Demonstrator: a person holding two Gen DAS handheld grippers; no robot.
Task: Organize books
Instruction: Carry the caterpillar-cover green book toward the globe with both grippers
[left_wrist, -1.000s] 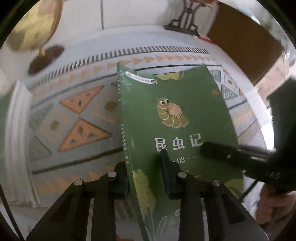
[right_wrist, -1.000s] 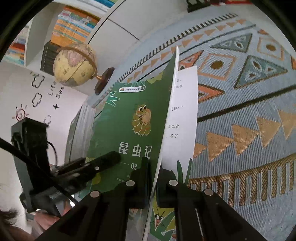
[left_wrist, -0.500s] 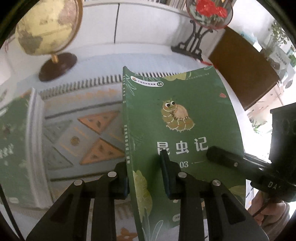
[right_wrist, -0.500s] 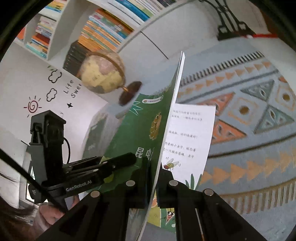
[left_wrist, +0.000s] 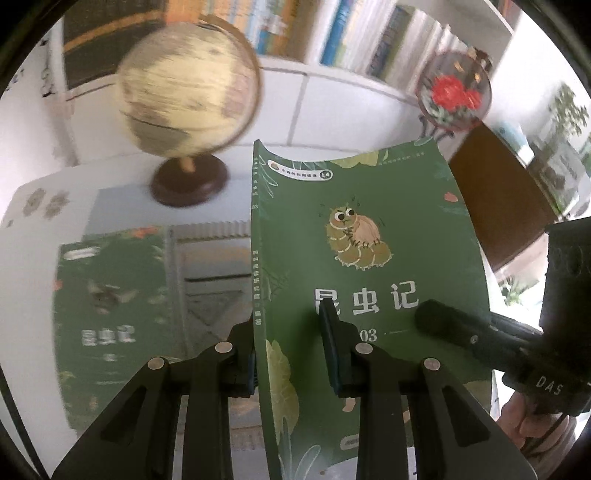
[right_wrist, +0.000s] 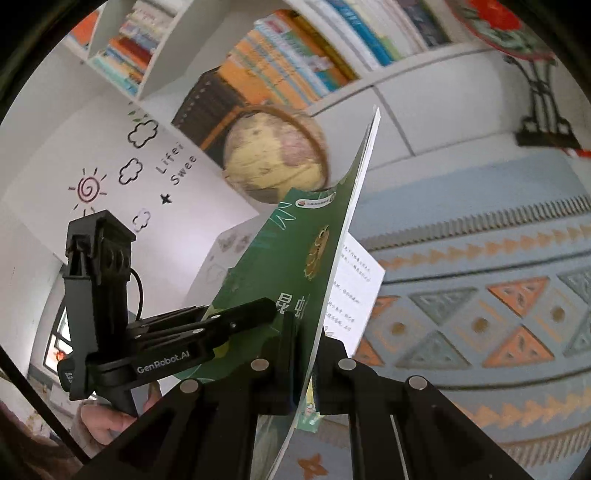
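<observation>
You hold the green book (left_wrist: 369, 266) off the rug (right_wrist: 480, 295) between both claws, and it stands nearly upright with its long axis running up and away from you toward the shelf (right_wrist: 295, 66). Your left claw (left_wrist: 291, 354) is pressed together on the spine side near the bottom edge, one finger behind the cover and one on its face. Your right claw (right_wrist: 303, 362) pinches the bottom edge near the open side, where the front cover is closed in the pads and a white page (right_wrist: 354, 280) fans loose beyond it. Both grips sit low, so the top of the book is free and leads.

The shelf lies ahead and above, past the globe (left_wrist: 188, 99), which stands between the book's top edge and the rows of books. A second green book (left_wrist: 110, 314) lies flat on the rug below your left claw, well clear. I judge the coming move turns on steering the top edge to the right of the globe, and neither hand is plainly nearer the shelf.
</observation>
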